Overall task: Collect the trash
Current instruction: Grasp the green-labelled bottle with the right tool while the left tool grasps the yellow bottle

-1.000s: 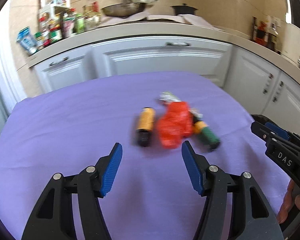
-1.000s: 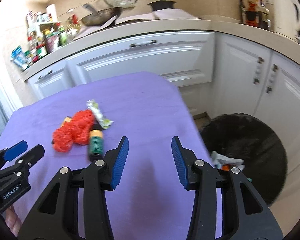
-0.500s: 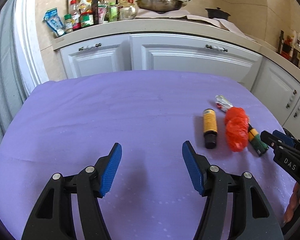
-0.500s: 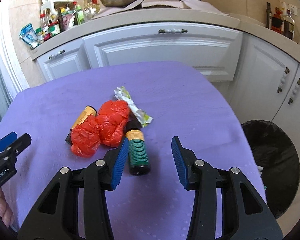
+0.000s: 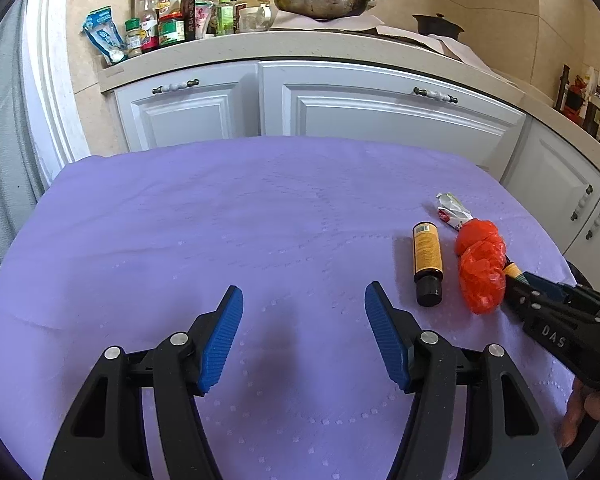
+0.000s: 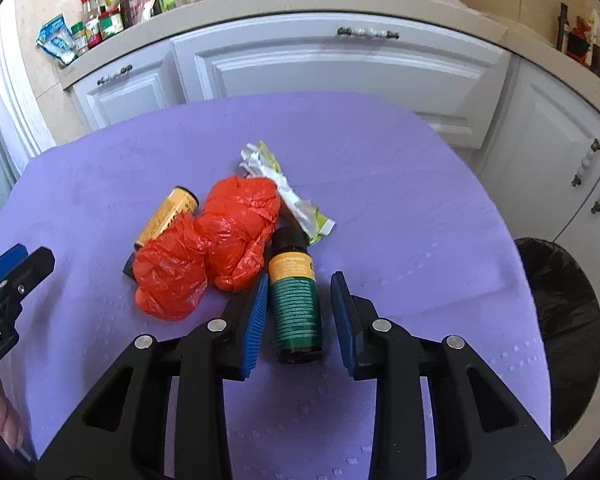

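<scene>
The right gripper point(image 6: 299, 316) has advanced, open jaws straddling but not yet gripping the green bottle point(image 6: 296, 300) lying on the purple table point(image 6: 400, 200). Rigid, probably slippery: grip mid-body. The left gripper point(image 5: 303, 340) is open, empty.

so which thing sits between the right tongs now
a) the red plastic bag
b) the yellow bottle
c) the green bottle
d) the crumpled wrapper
c: in the right wrist view the green bottle lies on the purple cloth between the blue pads of the open right tongs, with the red plastic bag just to their left.
</scene>
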`<state>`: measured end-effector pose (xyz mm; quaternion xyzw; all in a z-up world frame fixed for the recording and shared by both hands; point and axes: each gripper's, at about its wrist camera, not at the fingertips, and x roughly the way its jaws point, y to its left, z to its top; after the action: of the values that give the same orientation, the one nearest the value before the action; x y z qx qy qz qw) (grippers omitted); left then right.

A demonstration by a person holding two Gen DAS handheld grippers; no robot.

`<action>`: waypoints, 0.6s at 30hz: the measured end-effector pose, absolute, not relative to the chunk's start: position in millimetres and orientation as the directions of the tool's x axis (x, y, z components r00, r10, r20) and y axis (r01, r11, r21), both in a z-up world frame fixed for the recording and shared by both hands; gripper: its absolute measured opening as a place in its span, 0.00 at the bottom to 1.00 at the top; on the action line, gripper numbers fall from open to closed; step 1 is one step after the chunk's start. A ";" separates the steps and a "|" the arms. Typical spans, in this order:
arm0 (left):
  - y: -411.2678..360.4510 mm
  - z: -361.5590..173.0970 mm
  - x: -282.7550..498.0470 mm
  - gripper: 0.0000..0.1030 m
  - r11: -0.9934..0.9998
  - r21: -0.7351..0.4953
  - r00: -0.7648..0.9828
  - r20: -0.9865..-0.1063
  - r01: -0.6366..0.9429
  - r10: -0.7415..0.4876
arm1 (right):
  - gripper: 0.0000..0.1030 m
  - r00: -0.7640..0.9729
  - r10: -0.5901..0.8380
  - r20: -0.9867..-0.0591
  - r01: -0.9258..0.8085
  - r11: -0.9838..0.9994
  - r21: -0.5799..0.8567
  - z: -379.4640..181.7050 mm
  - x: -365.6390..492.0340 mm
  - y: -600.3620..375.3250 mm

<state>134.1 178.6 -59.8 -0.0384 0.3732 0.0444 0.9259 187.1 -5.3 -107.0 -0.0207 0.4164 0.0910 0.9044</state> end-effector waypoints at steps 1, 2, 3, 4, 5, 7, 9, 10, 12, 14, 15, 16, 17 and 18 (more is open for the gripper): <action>177.7 -60.3 135.5 0.62 0.993 -0.042 0.715 -0.697 -0.107 0.048 | 0.22 0.632 0.153 -0.760 -0.184 0.982 0.044 -107.8 187.6 -5.9; 176.3 -60.7 137.1 0.62 0.993 -0.046 0.713 -0.700 -0.105 0.043 | 0.22 0.632 0.155 -0.759 -0.184 0.982 0.048 -107.7 187.4 -6.5; 175.0 -60.8 138.2 0.62 0.994 -0.048 0.713 -0.700 -0.103 0.040 | 0.22 0.634 0.158 -0.757 -0.185 0.982 0.050 -107.1 186.7 -7.7; 173.6 -60.8 139.4 0.62 0.994 -0.049 0.713 -0.700 -0.100 0.038 | 0.22 0.637 0.158 -0.755 -0.184 0.982 0.050 -106.8 186.1 -8.4; 171.5 -60.8 140.7 0.62 0.994 -0.047 0.713 -0.700 -0.096 0.036 | 0.22 0.641 0.157 -0.751 -0.182 0.982 0.050 -106.0 185.0 -9.4; 168.0 -60.6 143.2 0.62 0.995 -0.044 0.713 -0.700 -0.089 0.033 | 0.22 0.652 0.155 -0.742 -0.174 0.983 0.053 -103.5 182.7 -12.8; 164.3 -60.3 146.7 0.62 0.996 -0.046 0.713 -0.701 -0.082 0.026 | 0.22 0.669 0.148 -0.728 -0.158 0.986 0.055 -99.9 179.8 -19.5; 163.1 -60.4 148.6 0.62 0.996 -0.048 0.712 -0.702 -0.078 0.022 | 0.22 0.675 0.142 -0.724 -0.149 0.987 0.055 -98.7 179.1 -22.9; 159.6 -60.9 153.9 0.62 0.996 -0.054 0.710 -0.704 -0.070 0.012 | 0.22 0.682 0.133 -0.719 -0.135 0.989 0.055 -96.8 179.8 -28.7; 155.8 -61.6 159.5 0.62 0.997 -0.053 0.709 -0.706 -0.062 0.006 | 0.22 0.689 0.124 -0.714 -0.118 0.991 0.059 -95.8 180.5 -36.0; 152.7 -62.6 163.1 0.62 0.997 -0.050 0.707 -0.707 -0.055 0.003 | 0.22 0.690 0.122 -0.714 -0.113 0.992 0.061 -95.5 181.3 -37.9; 150.9 -63.4 165.3 0.62 0.998 -0.048 0.706 -0.708 -0.050 0.001 | 0.22 0.691 0.118 -0.713 -0.105 0.992 0.062 -95.1 182.1 -41.3; 148.2 -64.2 168.1 0.62 0.998 -0.046 0.704 -0.710 -0.045 -0.001 | 0.22 0.693 0.116 -0.712 -0.101 0.993 0.064 -94.9 183.1 -43.3; 146.0 -65.2 170.7 0.62 0.998 -0.044 0.702 -0.712 -0.039 -0.004 | 0.22 0.694 0.114 -0.710 -0.094 0.993 0.068 -94.7 184.2 -46.6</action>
<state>170.7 146.0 -65.2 -0.0280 0.3858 0.0096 0.9221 184.2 -46.6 -94.7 0.0130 0.3868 0.0564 0.9204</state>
